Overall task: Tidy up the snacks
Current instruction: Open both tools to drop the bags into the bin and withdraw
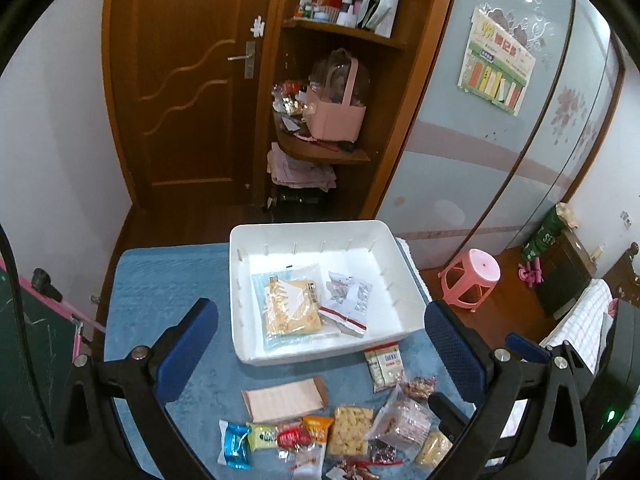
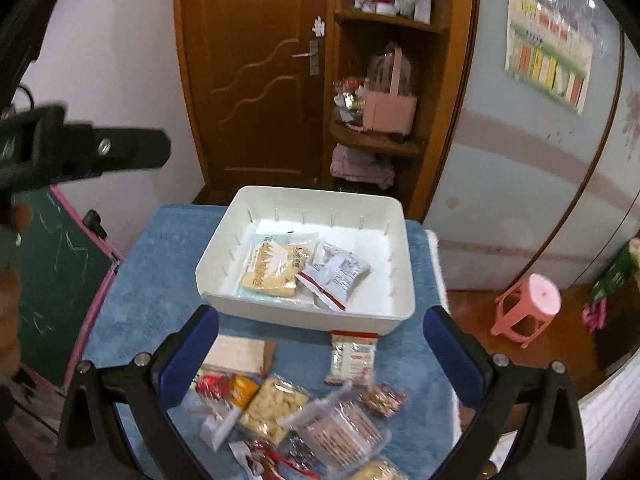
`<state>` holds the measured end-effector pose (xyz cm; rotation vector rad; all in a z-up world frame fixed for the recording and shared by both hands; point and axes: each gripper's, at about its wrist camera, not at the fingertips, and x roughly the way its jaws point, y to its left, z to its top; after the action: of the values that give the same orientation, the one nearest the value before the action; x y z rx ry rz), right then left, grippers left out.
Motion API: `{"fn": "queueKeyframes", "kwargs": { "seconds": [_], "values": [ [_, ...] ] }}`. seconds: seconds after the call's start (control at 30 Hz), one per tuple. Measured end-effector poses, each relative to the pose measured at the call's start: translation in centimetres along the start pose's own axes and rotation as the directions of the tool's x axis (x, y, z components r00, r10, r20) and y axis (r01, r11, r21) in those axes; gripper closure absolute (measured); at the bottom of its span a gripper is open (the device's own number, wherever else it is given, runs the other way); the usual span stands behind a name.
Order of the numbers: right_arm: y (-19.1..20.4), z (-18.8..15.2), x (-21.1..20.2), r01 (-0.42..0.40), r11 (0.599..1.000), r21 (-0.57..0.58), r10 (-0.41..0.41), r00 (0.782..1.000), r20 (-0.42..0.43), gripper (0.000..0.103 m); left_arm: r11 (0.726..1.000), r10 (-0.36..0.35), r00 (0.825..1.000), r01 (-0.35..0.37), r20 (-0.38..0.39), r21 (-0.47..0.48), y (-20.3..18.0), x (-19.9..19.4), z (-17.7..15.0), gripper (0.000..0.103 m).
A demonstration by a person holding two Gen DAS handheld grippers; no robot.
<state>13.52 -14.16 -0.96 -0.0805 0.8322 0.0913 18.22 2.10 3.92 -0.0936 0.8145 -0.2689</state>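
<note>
A white plastic bin (image 1: 396, 276) (image 2: 400, 240) stands on a blue cloth-covered table (image 1: 160, 280) (image 2: 160, 272). Inside lie a large yellow snack bag (image 1: 290, 306) (image 2: 272, 268) and a white packet with a red strip (image 1: 348, 298) (image 2: 340, 272). Several loose snack packets (image 1: 348, 428) (image 2: 276, 404) lie on the cloth in front of the bin, among them a pink wafer pack (image 1: 286, 398) and a white-and-red packet (image 1: 384, 364) (image 2: 354, 356). My left gripper (image 1: 320, 348) is open and empty above the loose snacks. My right gripper (image 2: 320, 348) is open and empty, also above them.
A wooden door (image 1: 188, 80) and a corner shelf with a pink bag (image 1: 340, 108) stand behind the table. A pink stool (image 1: 472, 276) (image 2: 528, 308) is on the floor at right. A green chalkboard (image 2: 52, 280) stands at left. The left gripper's body (image 2: 80, 152) shows upper left.
</note>
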Motion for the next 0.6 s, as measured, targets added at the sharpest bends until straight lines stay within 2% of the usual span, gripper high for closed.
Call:
{"fn": "queueKeyframes", "kwargs": {
  "seconds": [0.2,0.33,0.47,0.6],
  "values": [
    [-0.2,-3.6,-2.5,0.001,1.000,0.016,0.000,1.000,-0.017,0.000,1.000,0.029,0.999,-0.029,0.023,-0.011,-0.9,-3.2,-3.3,0.000],
    [-0.8,-5.8,-3.7,-0.016,0.998,0.055,0.018,0.999,-0.043,0.000,0.998,0.049,0.999,-0.049,0.003,-0.031,-1.2,-4.6,-6.2,0.000],
    [-1.5,-8.0,-4.6,-0.020,0.998,0.068,0.024,0.998,-0.061,0.000,0.996,0.084,0.996,-0.084,-0.026,-0.014,-1.5,-5.1,-9.3,0.000],
    [-1.7,-10.0,-5.2,-0.038,0.997,0.070,0.043,0.997,-0.069,0.001,0.996,0.072,0.993,-0.076,-0.093,-0.043,-1.0,-4.7,-12.3,0.000]
  ]
}}
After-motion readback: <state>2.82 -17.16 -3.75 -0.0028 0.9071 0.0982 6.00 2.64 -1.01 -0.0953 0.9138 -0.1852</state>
